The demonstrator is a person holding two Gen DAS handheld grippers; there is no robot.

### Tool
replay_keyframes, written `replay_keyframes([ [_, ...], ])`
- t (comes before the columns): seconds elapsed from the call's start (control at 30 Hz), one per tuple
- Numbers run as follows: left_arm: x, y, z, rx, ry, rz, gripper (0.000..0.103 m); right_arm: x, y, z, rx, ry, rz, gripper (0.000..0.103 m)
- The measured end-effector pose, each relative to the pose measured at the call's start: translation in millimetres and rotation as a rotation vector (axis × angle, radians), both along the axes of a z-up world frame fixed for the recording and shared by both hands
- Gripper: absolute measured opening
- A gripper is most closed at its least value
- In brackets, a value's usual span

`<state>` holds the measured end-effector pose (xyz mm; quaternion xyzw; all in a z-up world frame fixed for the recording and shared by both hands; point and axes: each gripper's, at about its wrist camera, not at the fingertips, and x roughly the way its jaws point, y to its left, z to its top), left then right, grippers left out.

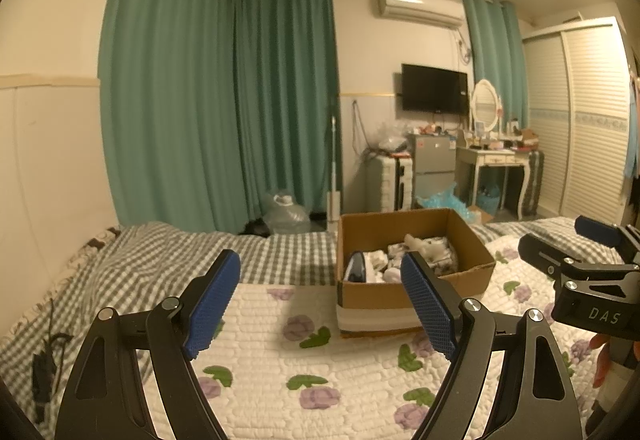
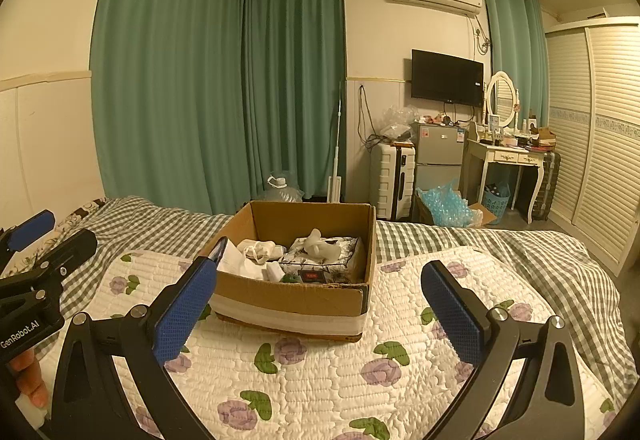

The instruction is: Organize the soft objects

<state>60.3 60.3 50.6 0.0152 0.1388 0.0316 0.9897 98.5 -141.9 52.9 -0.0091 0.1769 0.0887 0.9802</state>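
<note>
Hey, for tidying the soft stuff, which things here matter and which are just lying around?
For the job:
cardboard box
soft white items in it
tissue pack in it
left gripper, open
right gripper, open

Just lying about:
water jug
suitcase
mini fridge
television

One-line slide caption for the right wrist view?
Open right gripper hovers over floral quilted bedspread, facing open brown cardboard box of white soft items.
</note>
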Motion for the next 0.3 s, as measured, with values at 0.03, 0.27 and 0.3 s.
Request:
replay_keyframes([
  [0.03, 0.2, 0.4, -0.2, -0.001, 0.002, 0.001, 0.084, 0.0, 0.5, -0.3, -0.001, 0.002, 0.001, 0.103],
  [0.27, -1.8, -1.1, -3.3, 0.0, 0.005, 0.004, 0.084, 1.3, -0.6, -2.7, 0.002, 0.012, -0.001, 0.103],
  [0.3, -1.6, -1.3, -3.7, 0.0, 0.008, 0.005, 0.084, 1.4, -0.6, -2.7, 0.001, 0.013, 0.0, 0.103],
])
